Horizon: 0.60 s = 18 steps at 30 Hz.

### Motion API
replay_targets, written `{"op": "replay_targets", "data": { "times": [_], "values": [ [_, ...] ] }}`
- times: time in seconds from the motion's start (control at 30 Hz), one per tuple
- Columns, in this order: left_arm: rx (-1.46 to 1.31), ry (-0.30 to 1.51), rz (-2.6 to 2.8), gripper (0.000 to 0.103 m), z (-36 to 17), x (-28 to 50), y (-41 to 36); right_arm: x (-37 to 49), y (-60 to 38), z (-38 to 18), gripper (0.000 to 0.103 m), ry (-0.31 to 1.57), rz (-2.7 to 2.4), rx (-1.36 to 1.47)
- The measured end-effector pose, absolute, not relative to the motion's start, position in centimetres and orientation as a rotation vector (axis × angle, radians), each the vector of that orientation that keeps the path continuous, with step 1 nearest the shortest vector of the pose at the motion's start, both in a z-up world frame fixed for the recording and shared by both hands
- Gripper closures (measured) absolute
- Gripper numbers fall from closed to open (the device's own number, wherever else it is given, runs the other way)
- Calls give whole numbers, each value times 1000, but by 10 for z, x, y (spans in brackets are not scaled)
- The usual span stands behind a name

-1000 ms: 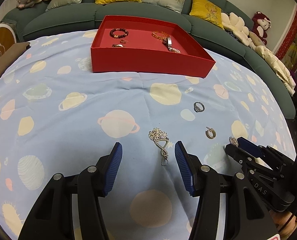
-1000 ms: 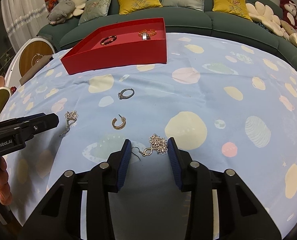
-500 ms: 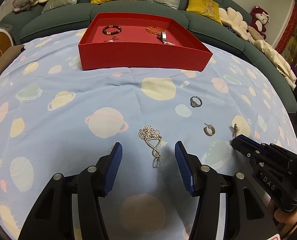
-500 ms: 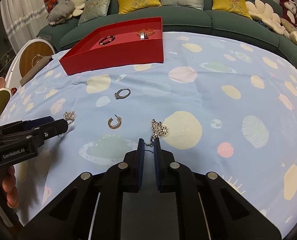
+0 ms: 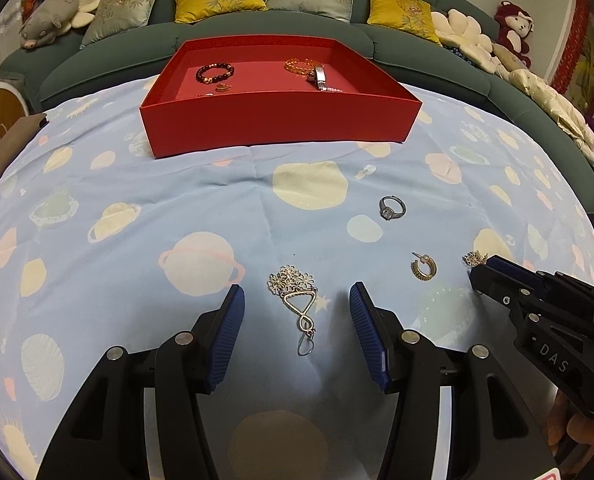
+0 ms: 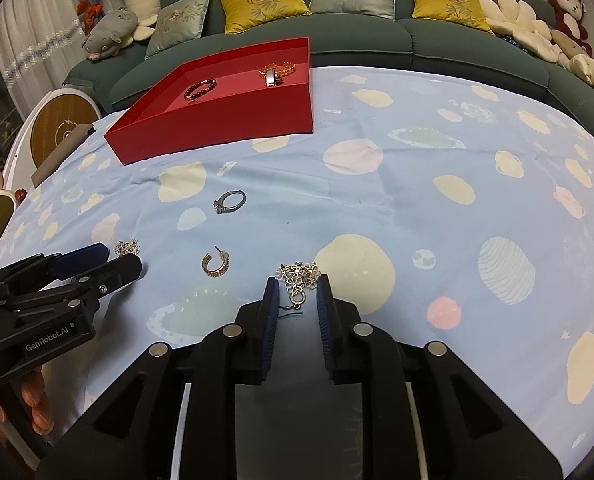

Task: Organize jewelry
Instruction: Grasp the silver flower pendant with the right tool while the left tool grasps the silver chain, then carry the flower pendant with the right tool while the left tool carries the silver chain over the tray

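Earrings lie between each hand-held gripper's parted fingers — left (image 5: 295,328), right (image 6: 297,308).

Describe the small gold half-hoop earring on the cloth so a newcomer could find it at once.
Start at the red rectangular tray on the planet-print blue tablecloth, then come towards the camera past the silver stone-set ring. The gold half-hoop earring lies loose just beyond it. Unlike the two flower-cluster drop earrings nearby, it is a plain open C with a short post.
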State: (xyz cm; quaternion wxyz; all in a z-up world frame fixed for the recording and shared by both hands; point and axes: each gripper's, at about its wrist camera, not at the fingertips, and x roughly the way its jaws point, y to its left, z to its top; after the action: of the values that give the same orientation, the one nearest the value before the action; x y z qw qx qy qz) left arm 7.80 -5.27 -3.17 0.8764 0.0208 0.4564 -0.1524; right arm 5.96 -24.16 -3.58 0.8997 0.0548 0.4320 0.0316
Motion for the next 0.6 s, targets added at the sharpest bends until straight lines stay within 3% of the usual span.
{"op": "replay_targets", "data": {
  "times": [0.13, 0.27, 0.33, 0.6],
  "values": [
    [73, 932, -327, 55, -33, 78, -59, 62, -240, -36, 82, 884, 59, 100],
    [84, 916, -330, 78, -33, 79, -62, 63, -239, -36, 85, 881, 52, 89],
    [71, 920, -339, 91, -34, 81, -62, 63, -240, -37, 94, 880, 44, 88],
    [1, 943, -388, 98, -26, 81, -56, 60, -243, -31, 96, 869, 53, 106]
  ]
}}
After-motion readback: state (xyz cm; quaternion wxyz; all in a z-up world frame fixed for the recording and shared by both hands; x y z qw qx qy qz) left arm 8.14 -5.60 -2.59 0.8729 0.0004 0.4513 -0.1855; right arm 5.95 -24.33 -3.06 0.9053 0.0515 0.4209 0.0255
